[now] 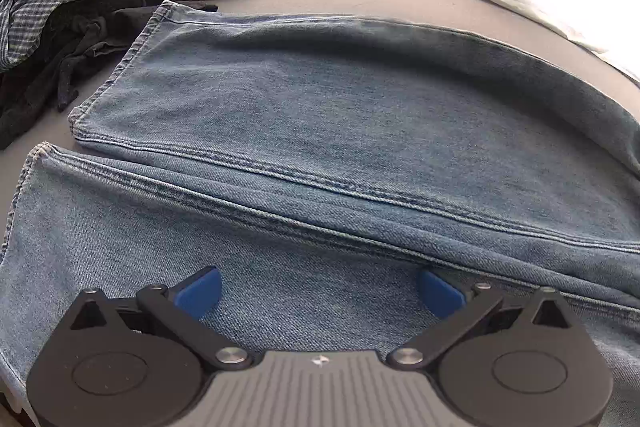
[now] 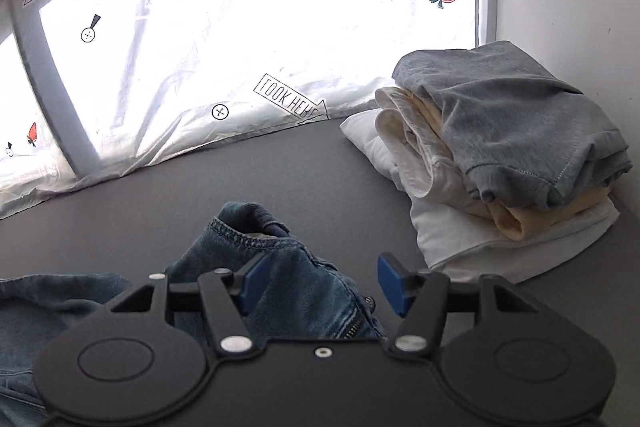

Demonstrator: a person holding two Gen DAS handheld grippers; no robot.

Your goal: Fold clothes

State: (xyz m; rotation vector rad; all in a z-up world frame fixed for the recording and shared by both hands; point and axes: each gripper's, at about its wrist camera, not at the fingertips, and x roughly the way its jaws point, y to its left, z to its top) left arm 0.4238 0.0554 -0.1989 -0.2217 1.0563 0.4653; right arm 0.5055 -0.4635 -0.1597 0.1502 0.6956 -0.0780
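the jeans [image 1: 320, 131] are lying spread on the grey table [image 2: 280, 171], legs side by side for folding, while the left gripper [image 1: 318, 291] is hovering wide over one leg and the right gripper [image 2: 316, 283] is gaping, holding nothing, over the bunched waistband.

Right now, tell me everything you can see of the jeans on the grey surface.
The jeans are light-blue washed denim with double-stitched seams. In the left wrist view both legs lie flat side by side, hems toward the pile of unfolded clothes, not yet folded over. The open left gripper hovers over the near leg. In the right wrist view the waistband end is bunched up, zipper showing, with the open right gripper straddling it, pads not pressing.
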